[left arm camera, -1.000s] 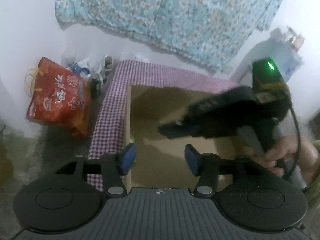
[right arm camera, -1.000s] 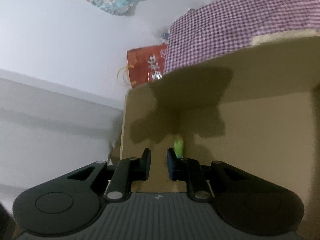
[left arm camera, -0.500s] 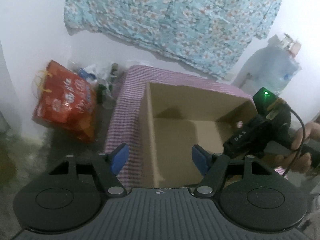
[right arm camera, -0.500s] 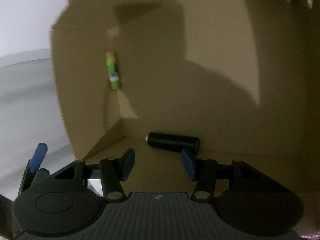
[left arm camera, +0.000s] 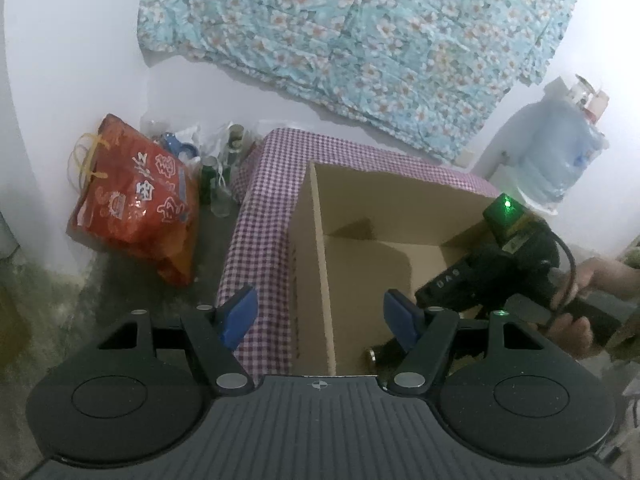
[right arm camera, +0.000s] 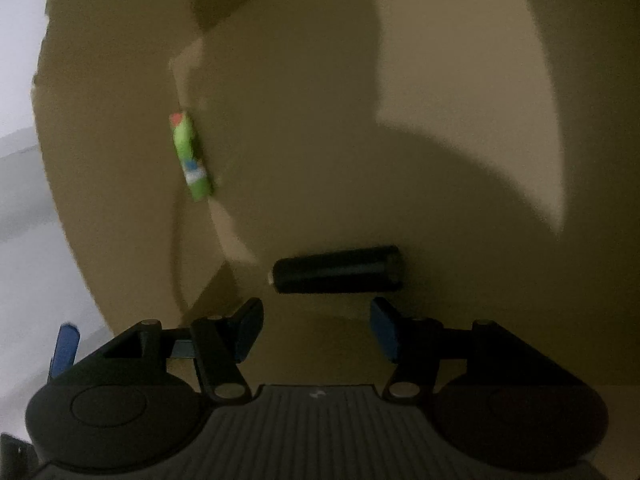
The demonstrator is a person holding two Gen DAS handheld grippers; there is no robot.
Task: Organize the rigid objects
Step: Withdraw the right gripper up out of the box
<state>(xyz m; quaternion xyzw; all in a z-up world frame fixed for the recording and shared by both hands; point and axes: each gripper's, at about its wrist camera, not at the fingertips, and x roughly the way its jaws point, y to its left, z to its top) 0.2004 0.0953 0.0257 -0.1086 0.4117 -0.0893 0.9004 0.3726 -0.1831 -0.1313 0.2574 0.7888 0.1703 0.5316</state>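
Fingers (right arm camera: 384,332) apart over cardboard box (right arm camera: 440,160) w/ black cylinder (right arm camera: 336,269), green tube (right arm camera: 191,156)

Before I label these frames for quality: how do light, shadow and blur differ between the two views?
Left wrist view: bright and fairly sharp, with fisheye bending at the edges; the cardboard box is evenly lit. Right wrist view: dim inside the box, a broad dark shadow across its wall; the green tube is smeared by blur, the black cylinder is dark with soft edges.
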